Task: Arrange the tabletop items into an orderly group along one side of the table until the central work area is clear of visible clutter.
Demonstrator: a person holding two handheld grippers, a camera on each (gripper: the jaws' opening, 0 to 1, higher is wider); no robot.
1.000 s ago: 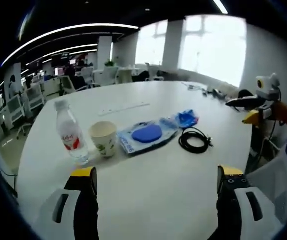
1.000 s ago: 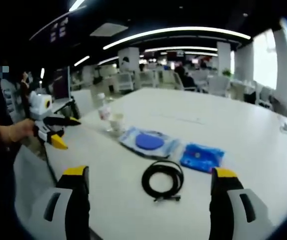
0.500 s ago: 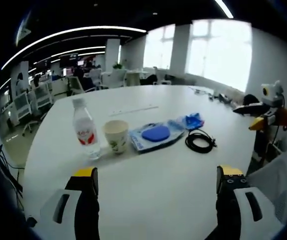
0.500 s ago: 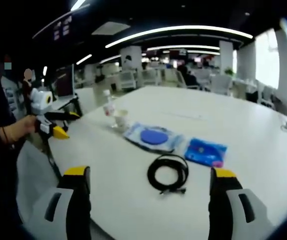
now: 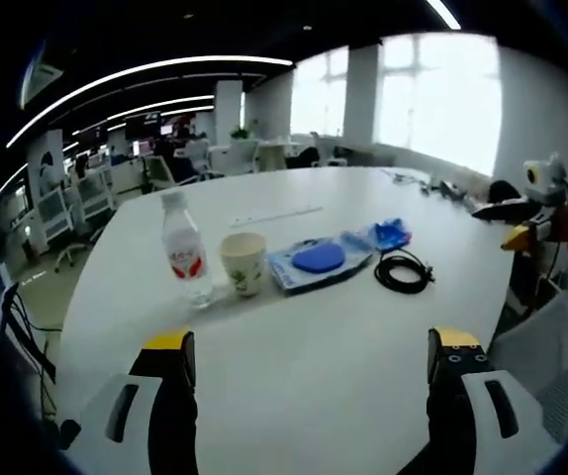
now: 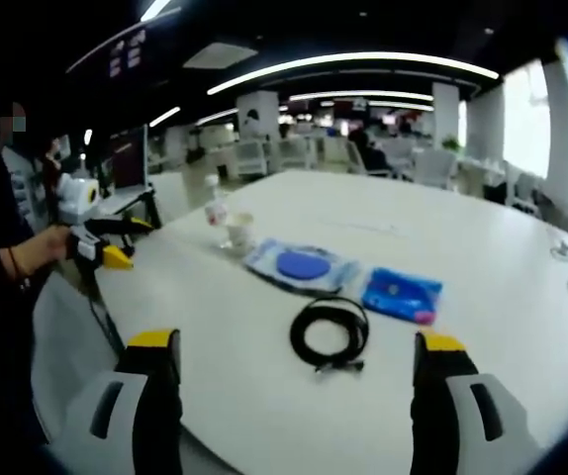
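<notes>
Clutter on the white bench [image 5: 314, 376] runs in a loose row near the middle: a water bottle [image 5: 185, 261] standing upright, a paper cup [image 5: 243, 263] just beside it, then a clear pouch with a blue disc [image 5: 320, 260], a small blue packet [image 5: 391, 234] and a coiled black cable [image 5: 403, 271] lying flat. The row sits well in from the near edge, so it reads as not yet gathered to one side. Both tools hang back over the near rim with nothing between their fingers: the left gripper [image 5: 309, 356] is spread wide facing the bottle and cup, and the right gripper [image 6: 294, 356] is equally released, facing the cable [image 6: 330, 332] and packet [image 6: 401, 295]. That split suggests each hand will take the things nearest it.
</notes>
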